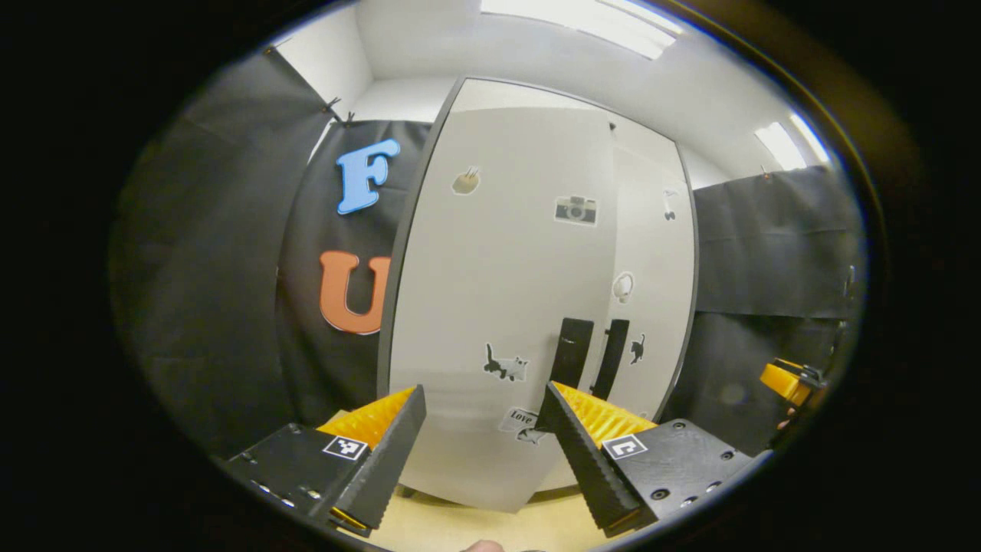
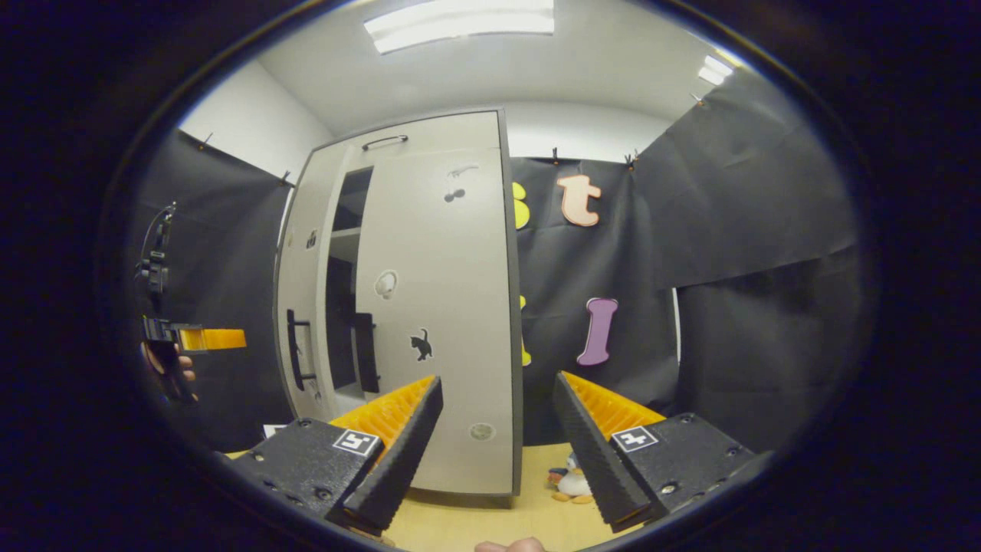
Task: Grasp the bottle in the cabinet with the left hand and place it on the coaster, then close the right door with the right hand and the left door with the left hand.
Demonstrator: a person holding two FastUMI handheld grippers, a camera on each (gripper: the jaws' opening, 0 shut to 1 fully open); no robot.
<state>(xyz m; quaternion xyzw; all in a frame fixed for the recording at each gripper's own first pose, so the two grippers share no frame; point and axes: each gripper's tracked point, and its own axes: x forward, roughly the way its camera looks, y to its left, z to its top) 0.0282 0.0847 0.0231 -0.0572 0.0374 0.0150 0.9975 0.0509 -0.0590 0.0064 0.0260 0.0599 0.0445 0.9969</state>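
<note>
Nearest to me in the left gripper view is my left gripper [image 1: 484, 429], fingers spread wide with nothing between them, hanging over the pale wood tabletop [image 1: 490, 525]. Same deal in the right gripper view: right gripper [image 2: 497, 437] spread apart and empty, with a little penguin toy [image 2: 571, 481] sitting on the table just past its right finger.

Further out is the cabinet [image 1: 536, 100]. From the left side the left door [image 1: 490, 253] looks nearly closed, its black handle [image 1: 571, 353] just beside the right door's handle [image 1: 611, 358]. From the right side you can see there's a dark gap between the two, with a shelf visible inside, so the right door [image 2: 444, 307] isn't fully home yet.

The bottle: I can't spot it or the coaster from either camera, so I can't say where they are. Judging by the doors, I'd guess we're at the closing stage.

What worries me: the right gripper sits off the door's outer edge, not square to its face. Push from there and a finger could slide off the edge or clip the cabinet side. Also if both doors get pushed at once, the handles are close enough that my grippers might bump each other. And the penguin is near enough to get knocked on a low swing.
</note>
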